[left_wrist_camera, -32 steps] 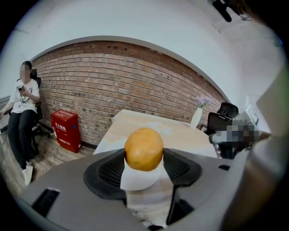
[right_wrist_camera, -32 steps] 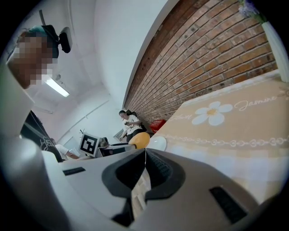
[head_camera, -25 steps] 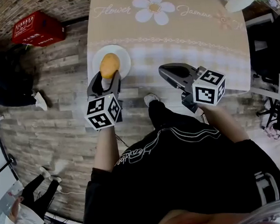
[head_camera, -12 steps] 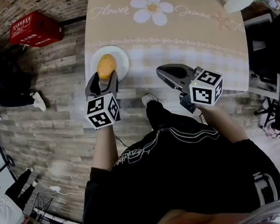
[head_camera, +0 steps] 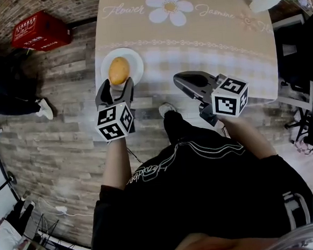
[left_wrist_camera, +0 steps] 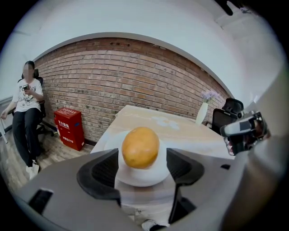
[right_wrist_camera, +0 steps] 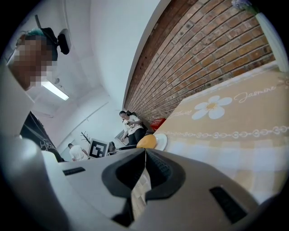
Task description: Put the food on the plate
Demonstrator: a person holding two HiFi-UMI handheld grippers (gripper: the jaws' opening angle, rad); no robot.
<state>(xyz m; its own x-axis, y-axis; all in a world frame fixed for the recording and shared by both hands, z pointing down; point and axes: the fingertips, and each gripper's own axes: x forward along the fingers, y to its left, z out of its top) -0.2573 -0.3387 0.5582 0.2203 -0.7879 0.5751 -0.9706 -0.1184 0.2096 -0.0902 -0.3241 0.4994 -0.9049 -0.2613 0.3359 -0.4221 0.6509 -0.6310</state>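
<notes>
Your left claw [head_camera: 115, 88] is at the near left corner of the bench [head_camera: 221, 57]. Its jaws are spread wide and have just been opening. The yellow-orange fruit [head_camera: 119, 70] rests on the white plate [head_camera: 134, 57], just past the jaw tips. In the left gripper view the fruit [left_wrist_camera: 140, 147] shows in the gap of your left claw [left_wrist_camera: 142, 163], with clear space on each side. Neither pad presses on it. It sits upright in the middle of the plate [left_wrist_camera: 143, 177], and the plate lies close to the bench's left edge.

Your right claw [head_camera: 181, 81] hovers over the near edge of the bench, well apart from the plate. In the right gripper view the jaws of your right claw [right_wrist_camera: 145, 152] are pressed together with nothing between them. The fruit [right_wrist_camera: 146, 141] and the plate [right_wrist_camera: 161, 140] show beyond them.

A flower print [head_camera: 170, 9] lies across the far half of the bench, and a white vase [head_camera: 267, 0] stands at its far right corner. A red crate [head_camera: 41, 31] sits on the wooden floor [head_camera: 60, 134] beside the brick wall. In the left gripper view a person [left_wrist_camera: 26, 113] is seated near that crate [left_wrist_camera: 70, 127].
</notes>
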